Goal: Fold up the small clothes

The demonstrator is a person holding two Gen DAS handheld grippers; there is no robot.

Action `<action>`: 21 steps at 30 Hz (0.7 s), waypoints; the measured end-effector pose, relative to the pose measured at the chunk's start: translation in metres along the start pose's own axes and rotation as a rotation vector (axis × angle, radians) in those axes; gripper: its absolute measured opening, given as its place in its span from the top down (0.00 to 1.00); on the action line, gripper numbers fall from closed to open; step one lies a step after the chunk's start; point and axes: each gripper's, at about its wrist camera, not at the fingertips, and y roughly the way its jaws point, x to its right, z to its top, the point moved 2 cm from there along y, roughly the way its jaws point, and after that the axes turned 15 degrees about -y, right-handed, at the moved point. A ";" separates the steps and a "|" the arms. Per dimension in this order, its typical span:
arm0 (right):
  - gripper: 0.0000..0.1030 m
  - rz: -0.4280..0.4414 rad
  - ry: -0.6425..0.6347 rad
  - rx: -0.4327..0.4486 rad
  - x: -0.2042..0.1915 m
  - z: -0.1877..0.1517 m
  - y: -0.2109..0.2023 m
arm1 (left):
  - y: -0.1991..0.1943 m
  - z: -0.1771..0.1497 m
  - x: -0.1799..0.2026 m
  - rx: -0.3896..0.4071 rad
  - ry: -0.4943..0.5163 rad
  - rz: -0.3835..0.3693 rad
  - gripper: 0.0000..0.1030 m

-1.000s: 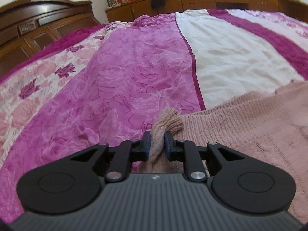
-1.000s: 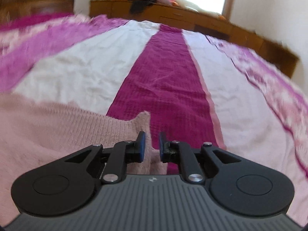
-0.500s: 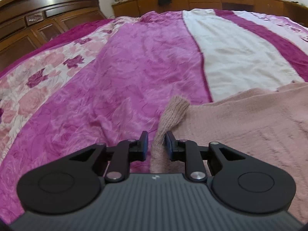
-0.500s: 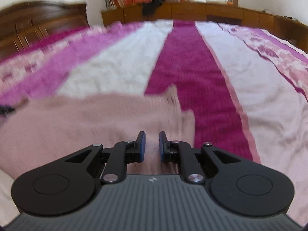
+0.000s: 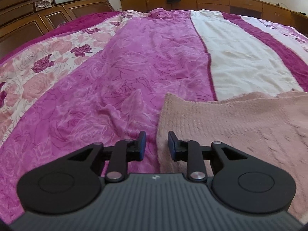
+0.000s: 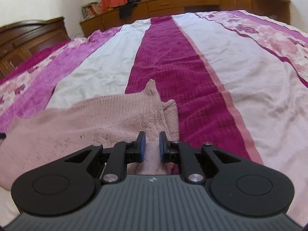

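Left wrist view: pink knitted garment (image 5: 231, 127) spread flat on the bed (image 5: 134, 61), on the striped and rose-patterned bedspread, its near left edge running up between the two fingers. Left hand-held gripper (image 5: 156, 144) parted wide, gripping nothing, left finger over the magenta cloth beside the garment, right finger over the knit itself. Dark wooden headboard (image 5: 38, 9) beyond the garment, far left; low wooden cabinets (image 5: 211, 0) beyond the garment at the far end of the bed.

Right wrist view: right hand-held gripper (image 6: 151, 146) over the garment's right end, jaws a narrow gap apart, knit visible between the pads; clamped or merely hovering, cannot tell. Folded corner of the garment just ahead, lying onto the dark magenta stripe.
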 end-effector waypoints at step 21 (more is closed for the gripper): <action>0.36 0.091 0.255 -0.002 0.005 -0.042 -0.086 | -0.088 -0.046 0.013 -0.143 -0.092 -0.113 0.54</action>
